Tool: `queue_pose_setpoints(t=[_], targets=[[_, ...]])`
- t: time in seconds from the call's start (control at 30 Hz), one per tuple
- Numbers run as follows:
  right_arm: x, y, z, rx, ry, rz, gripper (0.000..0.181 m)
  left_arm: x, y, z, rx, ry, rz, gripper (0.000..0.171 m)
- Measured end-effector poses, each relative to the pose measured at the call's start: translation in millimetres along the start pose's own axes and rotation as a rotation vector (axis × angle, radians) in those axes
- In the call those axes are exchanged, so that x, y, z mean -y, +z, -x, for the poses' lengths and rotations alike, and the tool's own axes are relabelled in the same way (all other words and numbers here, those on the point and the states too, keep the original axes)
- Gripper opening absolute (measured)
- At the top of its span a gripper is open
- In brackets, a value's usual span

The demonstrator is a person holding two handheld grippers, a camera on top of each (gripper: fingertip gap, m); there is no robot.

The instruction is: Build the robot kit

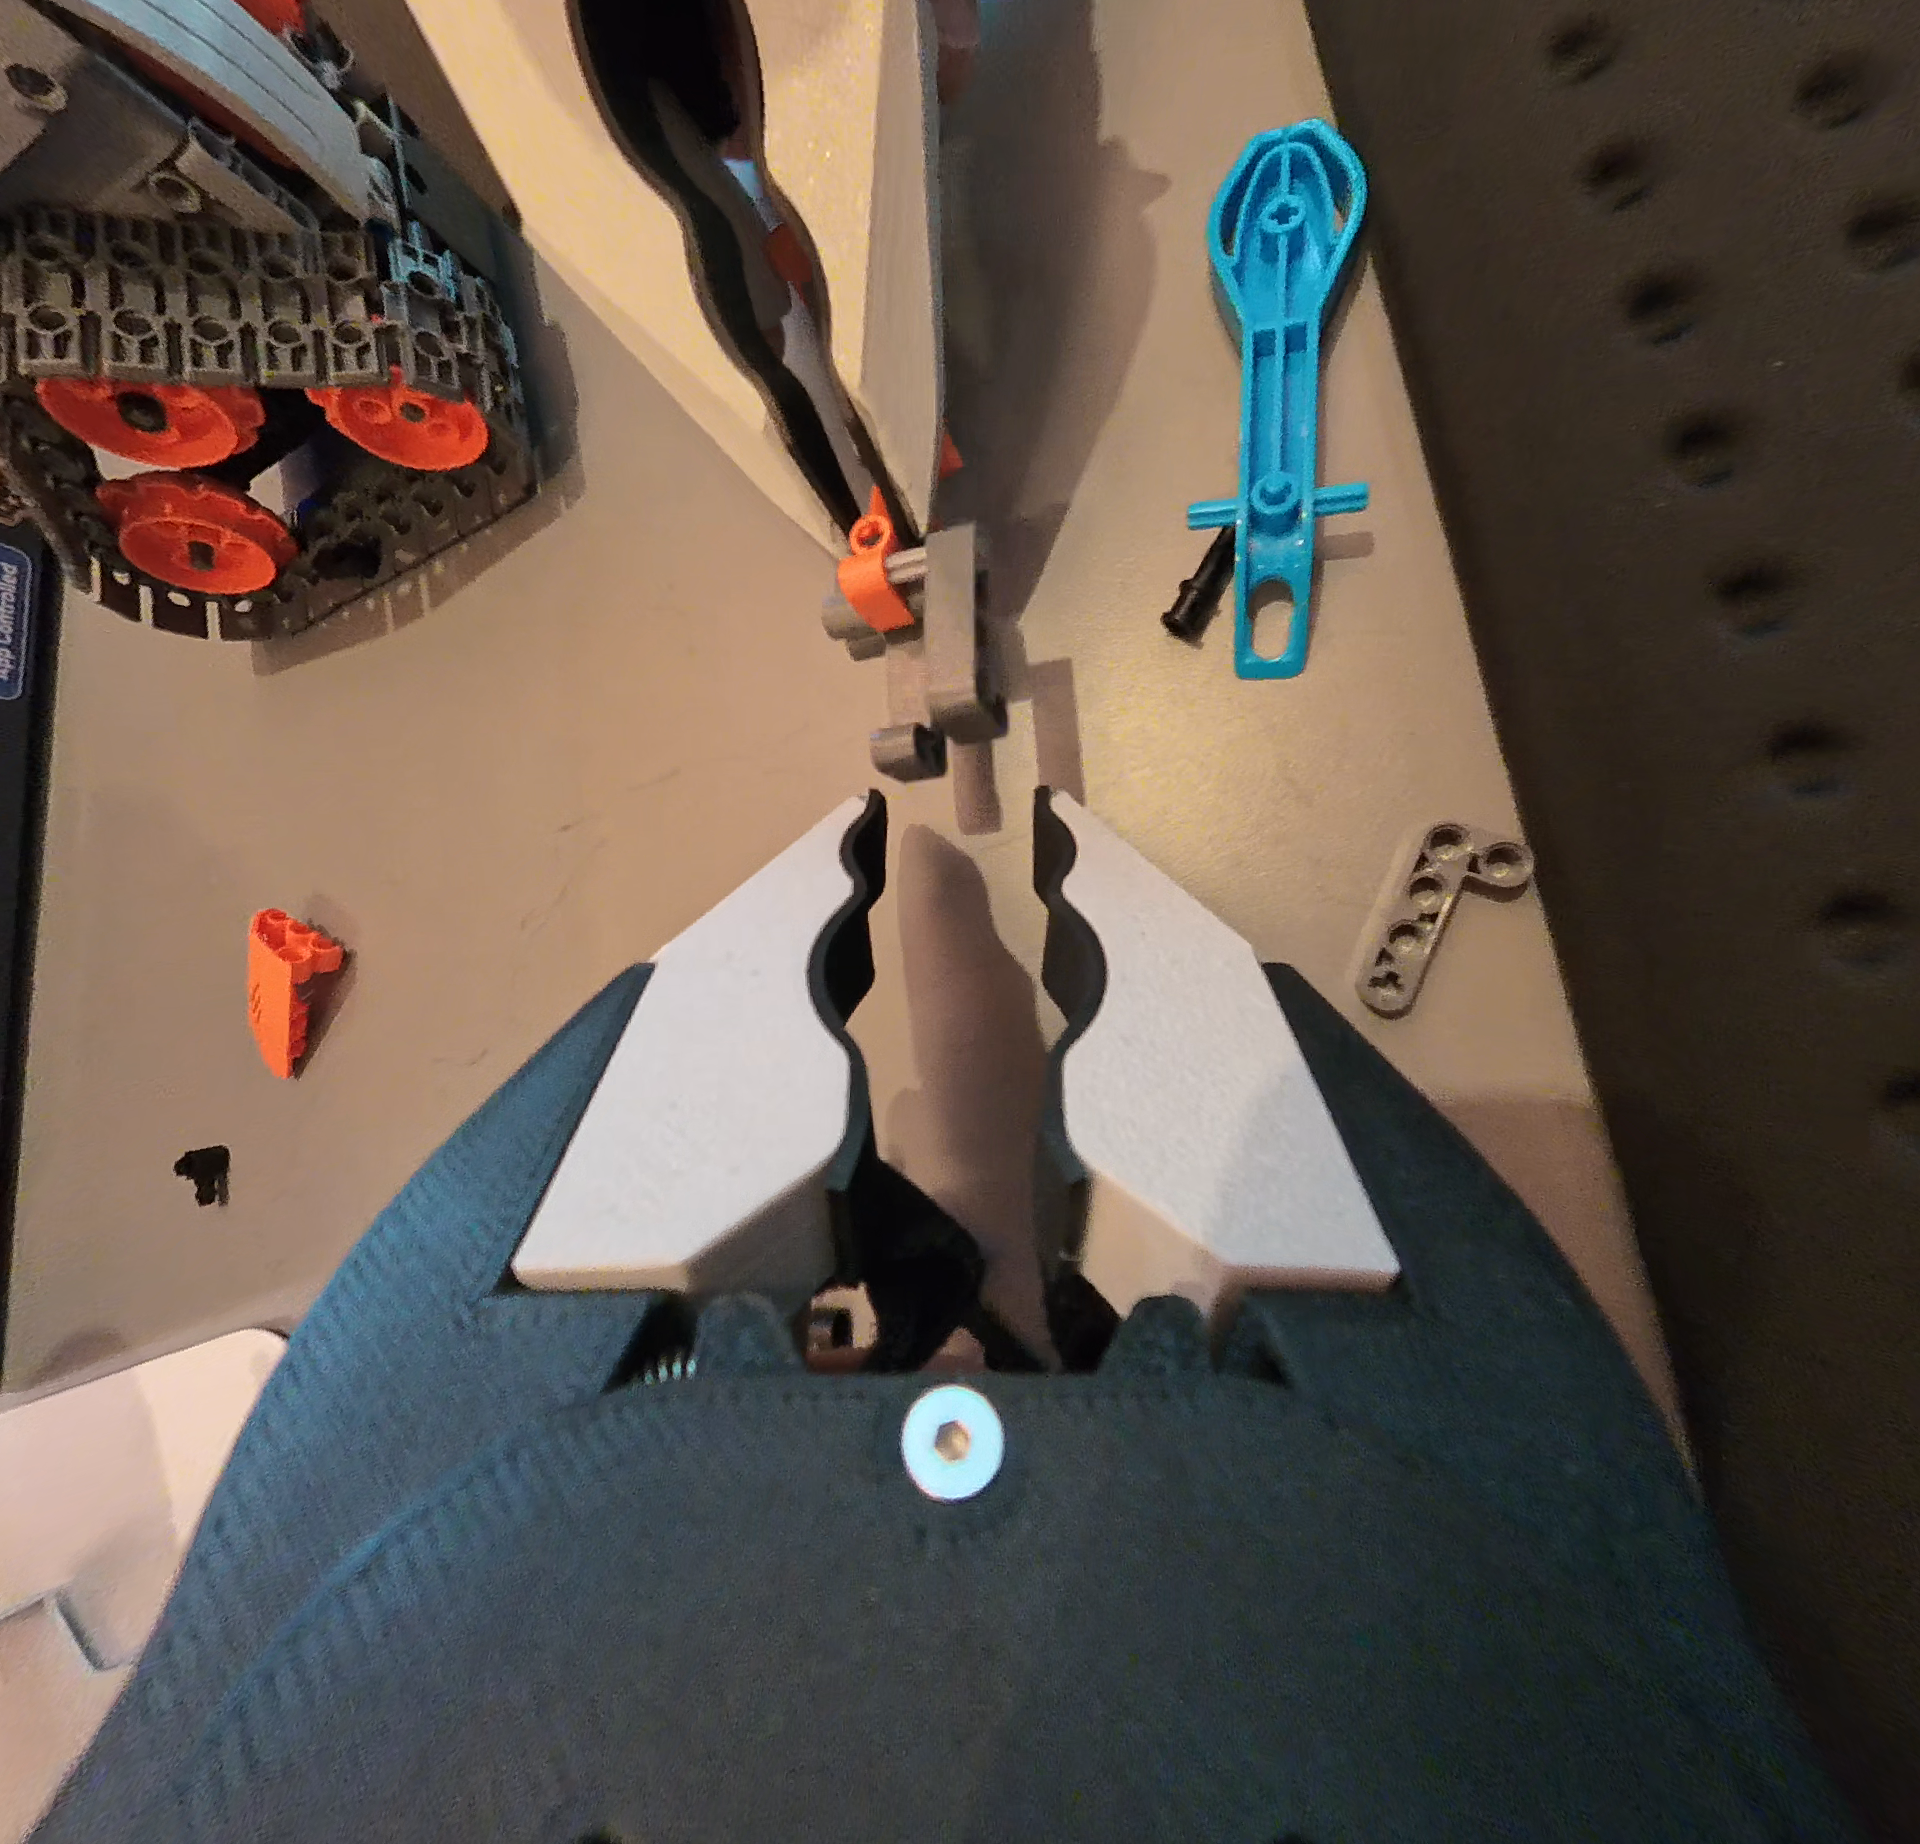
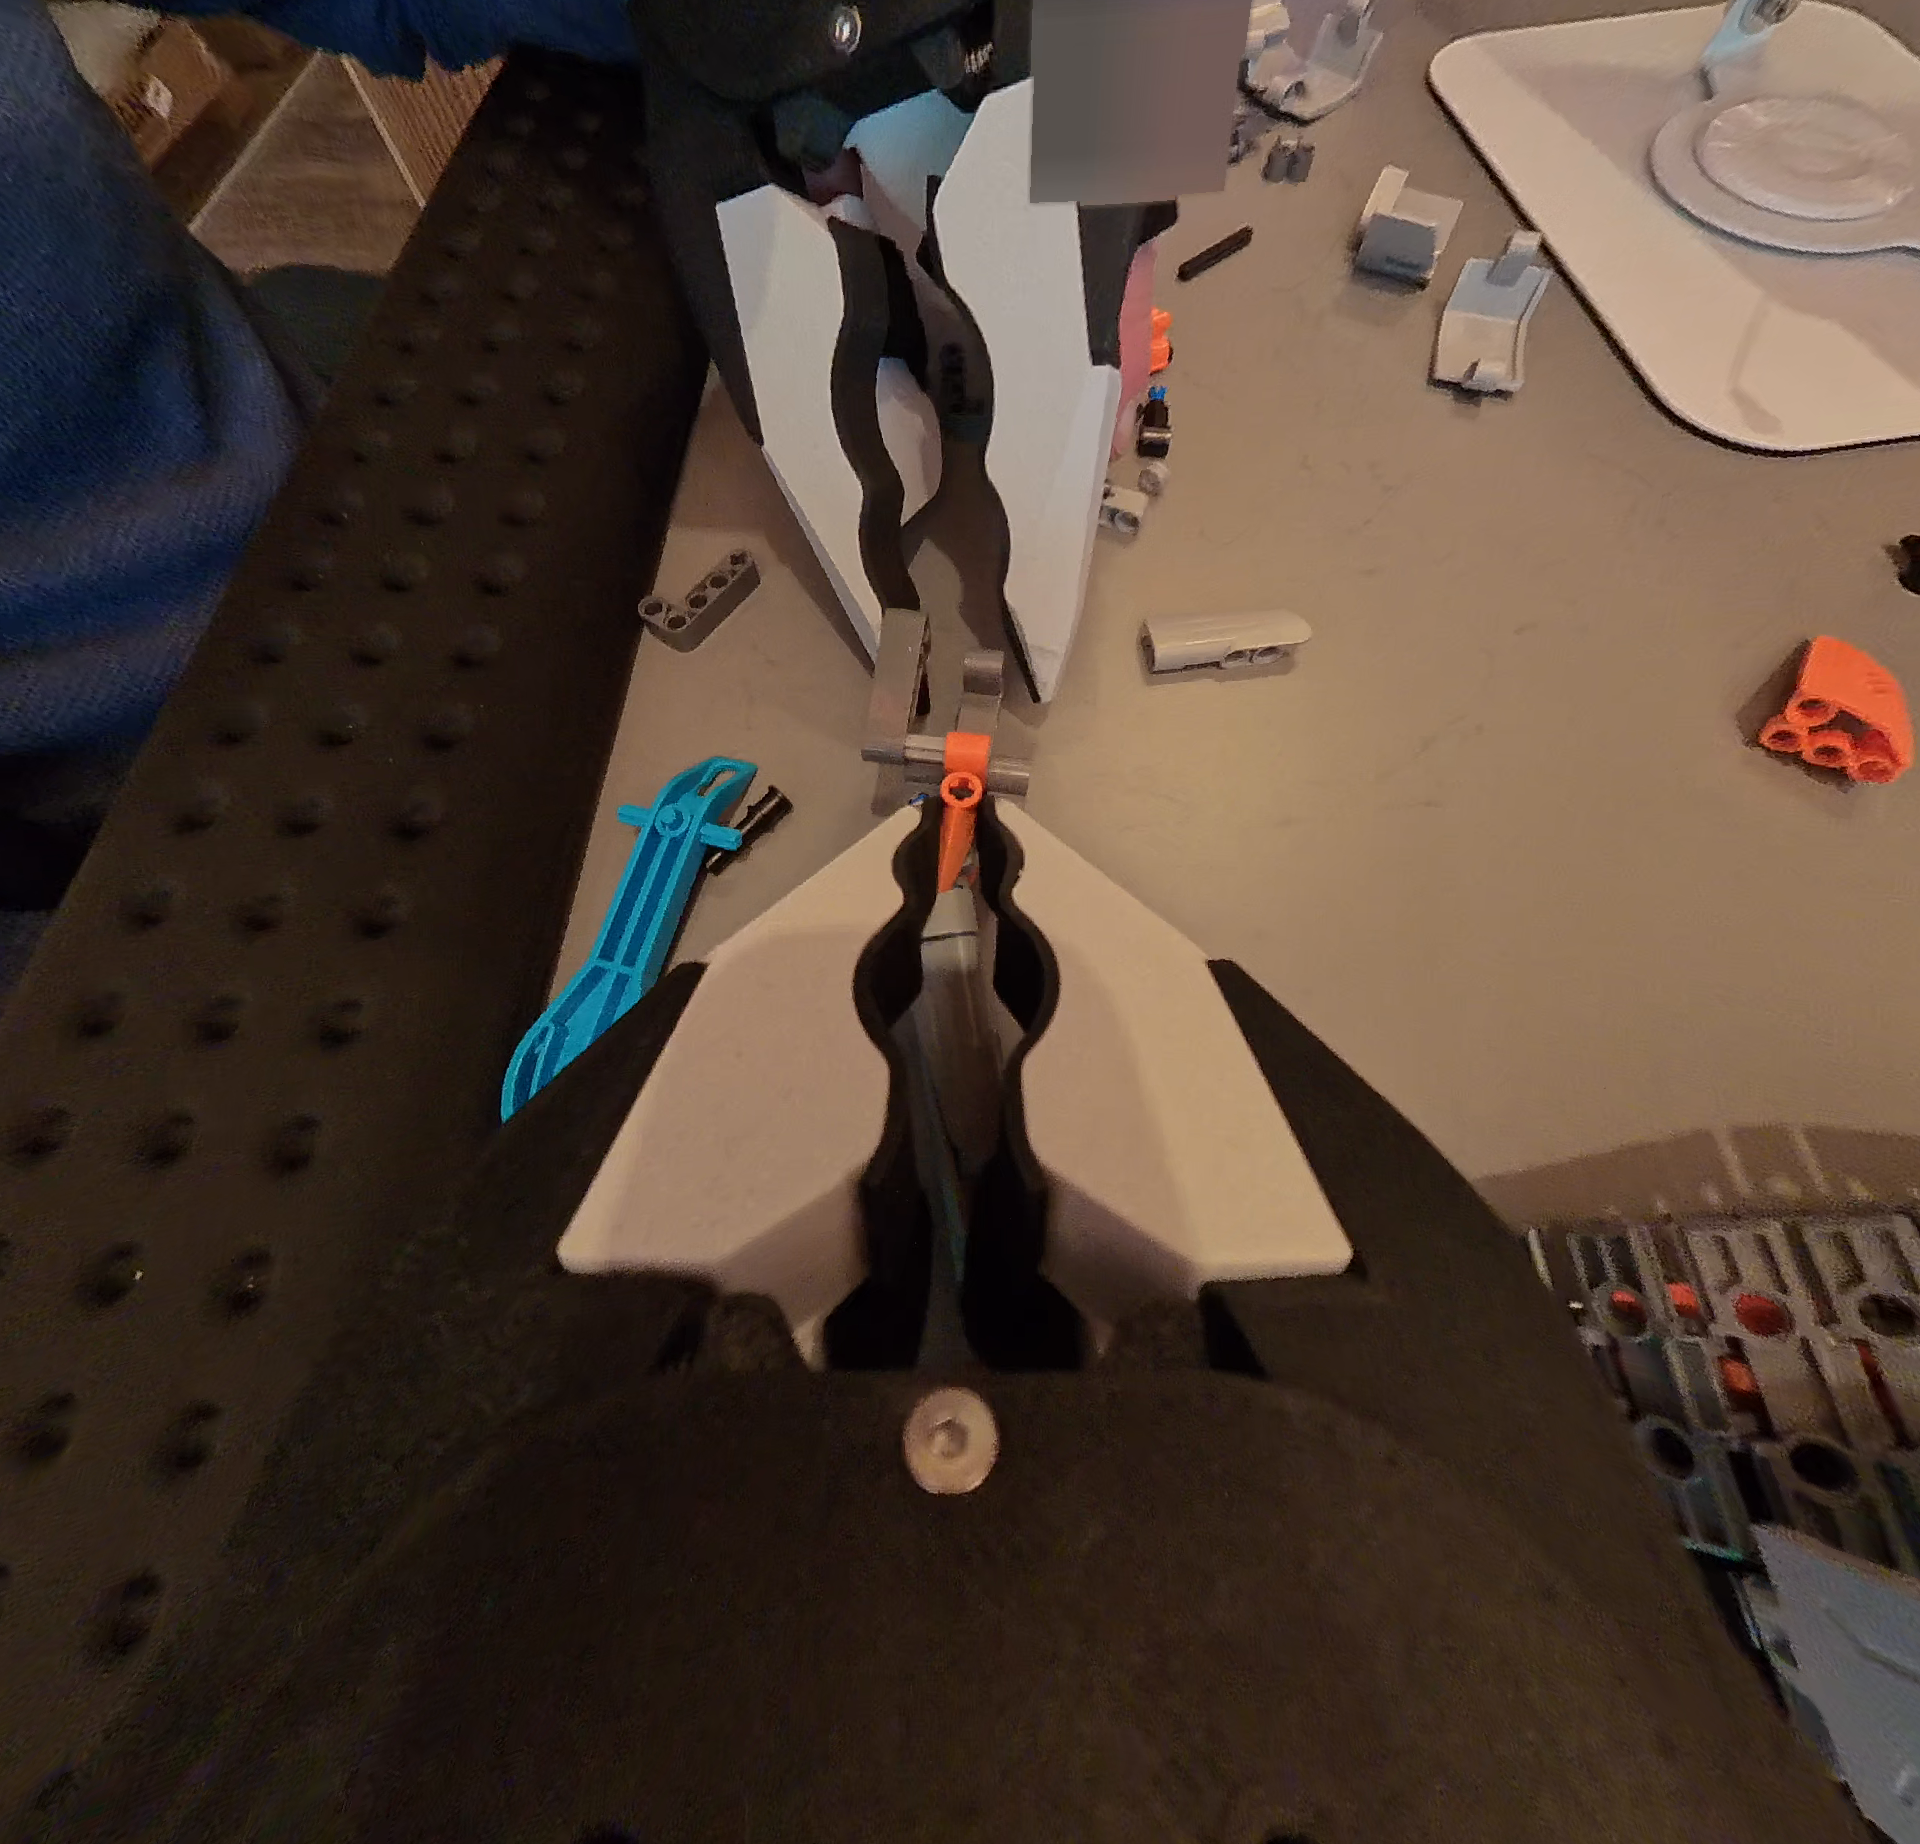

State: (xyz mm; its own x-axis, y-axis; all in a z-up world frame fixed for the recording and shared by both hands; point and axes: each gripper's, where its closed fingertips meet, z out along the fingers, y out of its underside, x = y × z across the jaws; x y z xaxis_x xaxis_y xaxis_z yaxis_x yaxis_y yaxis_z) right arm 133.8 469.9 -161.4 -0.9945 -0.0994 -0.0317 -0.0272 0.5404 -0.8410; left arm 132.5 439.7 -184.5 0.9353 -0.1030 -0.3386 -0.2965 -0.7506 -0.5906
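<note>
The grey table (image 1: 644,807) carries a tracked vehicle model (image 1: 239,360). My left gripper (image 1: 961,818) stands with jaws apart, empty, just short of the small grey-and-orange assembly (image 1: 925,631). My right gripper (image 2: 956,838) clamps that assembly's far end. A blue lever tool (image 1: 1280,371) lies beside them.

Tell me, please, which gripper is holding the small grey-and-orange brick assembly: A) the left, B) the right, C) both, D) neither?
B: the right gripper is shut on the assembly, while the left gripper stands open just short of it, its fingers apart around nothing.
</note>
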Motion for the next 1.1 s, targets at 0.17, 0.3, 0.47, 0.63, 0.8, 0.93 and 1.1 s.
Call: queue_pose_setpoints(t=[0.17, 0.3, 0.47, 0.63, 0.8, 0.93, 1.1], targets=[[10.5, -8.6, -3.8, -0.009, 0.022, -0.066, 0.005, 11.1, -6.2, 7.9, 0.018, -0.062, -0.083, 0.026], [24.6, -15.3, -4.1, -0.012, 0.023, -0.144, 0.005, 25.3, -11.7, 18.2, 0.044, -0.145, -0.187, 0.022], [39.9, -25.1, -5.0, -0.016, 0.028, -0.232, 0.005, 40.4, -18.9, 25.2, 0.05, -0.212, -0.296, 0.021], [49.9, -30.1, -5.1, -0.011, 0.04, -0.289, 0.005, 50.8, -29.2, 35.1, 0.081, -0.254, -0.384, 0.01], [61.1, -38.6, -10.2, -0.031, 0.064, -0.356, 0.005, 58.0, -36.7, 42.8, 0.092, -0.317, -0.451, 0.007], [69.6, -44.5, -14.5, -0.063, 0.07, -0.396, 0.006, 62.6, -42.2, 47.7, 0.116, -0.339, -0.475, 0.006], [73.9, -50.0, -22.6, -0.134, 0.058, -0.398, 0.016, 64.5, -44.6, 52.1, 0.143, -0.369, -0.475, 0.005]])
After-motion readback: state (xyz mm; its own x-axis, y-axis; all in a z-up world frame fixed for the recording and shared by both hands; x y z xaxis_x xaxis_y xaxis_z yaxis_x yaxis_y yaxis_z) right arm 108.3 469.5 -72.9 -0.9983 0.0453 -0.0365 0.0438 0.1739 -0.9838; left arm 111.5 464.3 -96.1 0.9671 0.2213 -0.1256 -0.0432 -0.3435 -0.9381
